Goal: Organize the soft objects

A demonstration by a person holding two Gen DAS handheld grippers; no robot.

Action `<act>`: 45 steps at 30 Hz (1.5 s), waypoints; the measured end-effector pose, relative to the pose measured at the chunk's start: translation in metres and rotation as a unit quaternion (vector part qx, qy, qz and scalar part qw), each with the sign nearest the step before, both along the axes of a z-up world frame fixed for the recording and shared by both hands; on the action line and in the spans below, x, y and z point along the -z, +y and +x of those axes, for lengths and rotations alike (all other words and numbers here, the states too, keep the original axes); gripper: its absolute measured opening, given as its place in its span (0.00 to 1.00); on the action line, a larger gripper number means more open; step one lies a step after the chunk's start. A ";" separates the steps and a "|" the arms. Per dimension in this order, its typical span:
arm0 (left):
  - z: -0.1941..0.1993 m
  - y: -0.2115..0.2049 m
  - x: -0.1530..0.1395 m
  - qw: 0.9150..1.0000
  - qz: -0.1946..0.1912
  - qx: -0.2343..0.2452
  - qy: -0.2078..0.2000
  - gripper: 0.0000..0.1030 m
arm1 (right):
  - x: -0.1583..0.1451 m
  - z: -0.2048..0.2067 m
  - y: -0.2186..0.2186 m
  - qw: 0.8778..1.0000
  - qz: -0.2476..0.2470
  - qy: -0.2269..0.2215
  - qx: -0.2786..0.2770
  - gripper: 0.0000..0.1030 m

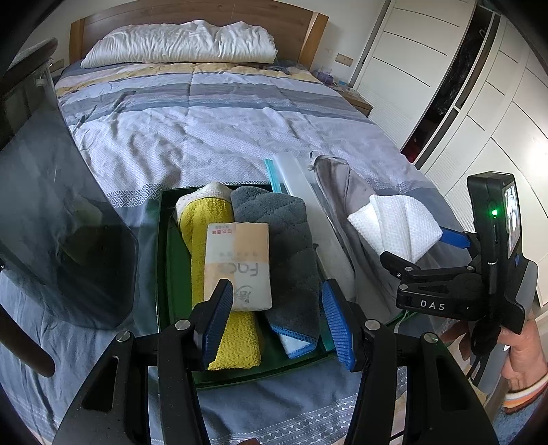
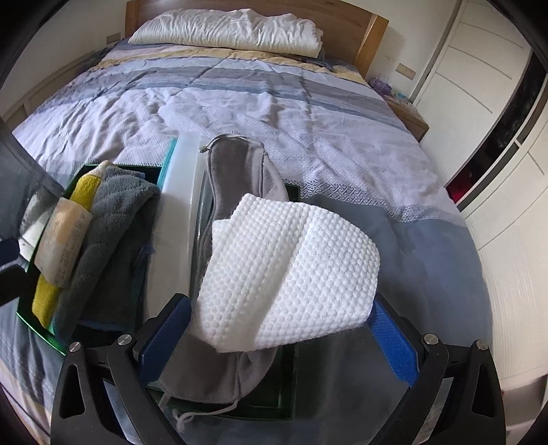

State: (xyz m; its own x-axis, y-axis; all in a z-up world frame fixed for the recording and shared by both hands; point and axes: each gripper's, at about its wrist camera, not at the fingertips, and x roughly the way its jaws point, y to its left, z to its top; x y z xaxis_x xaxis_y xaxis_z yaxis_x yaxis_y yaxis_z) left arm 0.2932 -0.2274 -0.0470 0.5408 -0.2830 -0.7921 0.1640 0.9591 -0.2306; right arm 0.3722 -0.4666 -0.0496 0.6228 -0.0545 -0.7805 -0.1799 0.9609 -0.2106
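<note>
Green tray (image 1: 163, 239) sits on the bed quilt (image 1: 205, 137), dead centre of the left wrist view. Inside: yellow towel (image 1: 219, 328) at left, grey plush towel (image 1: 291, 260) at right, touching. Tissue pack (image 1: 238, 263) lies on top across both; print reads "Face" upside down, plus red characters near its 12 o'clock edge too small to read. Left gripper (image 1: 277, 325) hovers at 6 o'clock, blue pads spread, nothing between them; the pack's near corner sits just beside the left pad. Frosted plastic lid (image 1: 301, 191) leans along the tray's 3 o'clock side. Grey fabric pouch (image 1: 346, 191) lies beyond it. Right gripper (image 1: 424, 246) at 3 o'clock, body marked "DAS", further letters cut off; green LED lit on its camera. It pinches a white waffle cloth (image 1: 394, 222) over the pouch. Person's hand (image 1: 524, 359) at 4 o'clock, partly cut off. Dark translucent panel at 9 o'clock, can't identify it

Right wrist view: white waffle cloth (image 2: 291, 274) fills the centre, folded, clamped between both blue fingers of the right gripper (image 2: 281, 328); it hides most of the grey fabric pouch (image 2: 239, 161) and a second dark tray beneath. Pouch drawcord trails out at 6 o'clock. Green tray (image 2: 41, 328) at 9 o'clock, with its towels and tissue pack (image 2: 63, 246) seen edge-on, print unreadable. Pillow (image 2: 226, 27) at 12 o'clock
</note>
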 end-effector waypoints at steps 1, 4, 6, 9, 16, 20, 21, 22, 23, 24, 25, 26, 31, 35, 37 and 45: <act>0.000 0.000 0.000 1.000 0.000 0.000 0.000 0.47 | 0.001 0.000 0.000 1.000 -0.003 0.002 0.000 1.00; -0.001 -0.002 -0.001 1.000 0.001 0.002 0.000 0.47 | 0.004 -0.002 -0.003 1.000 -0.017 0.005 0.003 1.00; -0.001 -0.004 -0.003 1.000 0.002 0.003 -0.002 0.47 | 0.005 -0.002 -0.004 1.000 -0.026 0.006 0.005 1.00; -0.003 -0.006 -0.005 1.000 0.004 0.005 -0.005 0.47 | 0.006 -0.003 -0.006 0.999 -0.031 0.006 0.008 1.00; -0.004 -0.006 -0.007 1.000 0.008 0.003 -0.005 0.47 | -0.008 -0.015 -0.003 1.000 -0.010 -0.009 -0.008 1.00; -0.006 -0.005 -0.008 1.000 0.009 0.002 -0.006 0.47 | -0.018 -0.025 0.001 1.000 0.001 -0.016 -0.020 1.00; -0.007 -0.005 -0.009 1.000 0.010 0.002 -0.007 0.47 | -0.020 -0.028 0.002 1.000 0.005 -0.017 -0.021 1.00; -0.008 -0.004 -0.010 1.000 0.011 0.002 -0.008 0.47 | -0.022 -0.030 0.002 1.000 0.011 -0.018 -0.022 1.00; -0.009 -0.004 -0.011 1.000 0.012 0.002 -0.008 0.47 | -0.024 -0.032 0.002 0.999 0.015 -0.020 -0.022 1.00; -0.009 -0.003 -0.011 1.000 0.012 0.001 -0.008 0.47 | -0.027 -0.035 0.003 0.999 0.019 -0.022 -0.024 1.00; -0.010 -0.002 -0.012 1.000 0.011 0.000 -0.008 0.47 | -0.030 -0.037 0.004 0.999 0.023 -0.024 -0.026 1.00; -0.011 -0.001 -0.013 1.000 0.011 0.000 -0.008 0.47 | -0.031 -0.039 0.005 0.999 0.024 -0.026 -0.028 1.00; -0.015 0.005 -0.017 1.000 0.010 -0.002 -0.010 0.47 | -0.044 -0.049 0.016 0.998 0.026 -0.035 -0.036 1.00; -0.021 0.012 -0.021 1.000 0.009 -0.006 -0.012 0.47 | -0.051 -0.058 0.025 0.998 0.028 -0.043 -0.040 1.00; -0.026 0.016 -0.022 1.000 0.010 -0.008 -0.012 0.47 | -0.055 -0.066 0.030 0.997 0.034 -0.048 -0.040 1.00; -0.061 0.044 -0.029 0.999 0.024 -0.020 -0.017 0.51 | -0.062 -0.114 0.059 0.997 0.041 -0.066 -0.025 1.00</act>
